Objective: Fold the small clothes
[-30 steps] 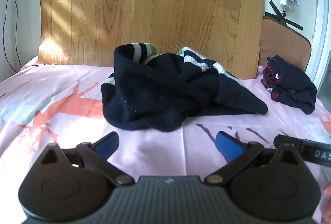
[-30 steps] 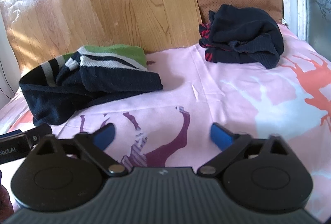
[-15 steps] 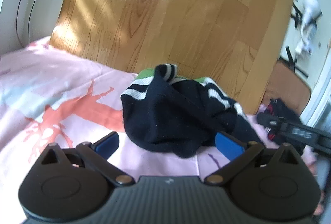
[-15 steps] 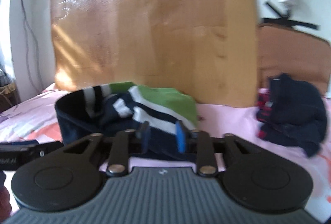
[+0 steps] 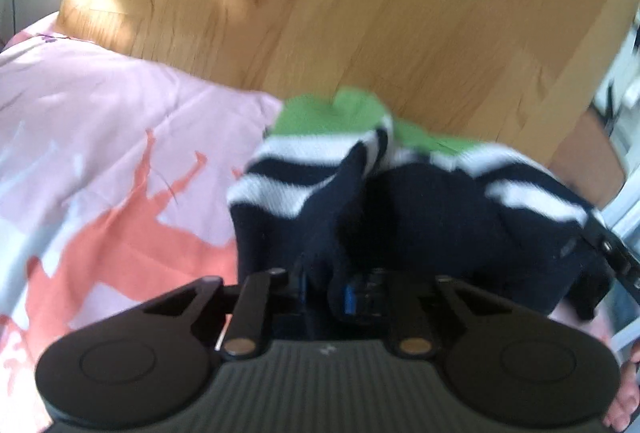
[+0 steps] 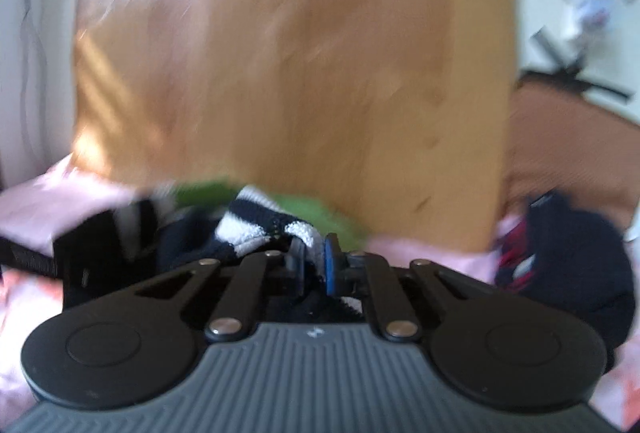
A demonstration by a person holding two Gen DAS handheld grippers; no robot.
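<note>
The wooden board [image 5: 360, 13] stands upright at the back and fills most of both views, sunlit at its upper left corner. In front of the board lies the bed, covered by a pink sheet [image 5: 100, 137] with a coral branch print.

On the sheet, close against the foot of the board, sits the navy sweater [image 5: 432, 217], a bunched heap with white stripes and a green band along the edge nearest the board. In the right wrist view its striped part [image 6: 256, 221] shows just below the board's lower edge.

To the right of the board a brown cushion [image 6: 572, 137] leans upright, and before it lies a 2nd dark garment [image 6: 580, 257], navy with red and white trim, well apart from the sweater.

The left tongs [image 5: 324, 293] have just closed and are clenched on a navy fold at the sweater's near edge, the cloth rising between the 2 blue pads. The right tongs [image 6: 312, 265] have likewise just closed, and are pinched on the sweater's white and navy striped edge, with cloth bunched between the pads. In the left wrist view the right tongs' black frame [image 5: 612, 253] pokes in at the sweater's right side. Both views are blurred.

A person's fingertips [image 5: 624, 409] show at the bottom right of the left wrist view.
</note>
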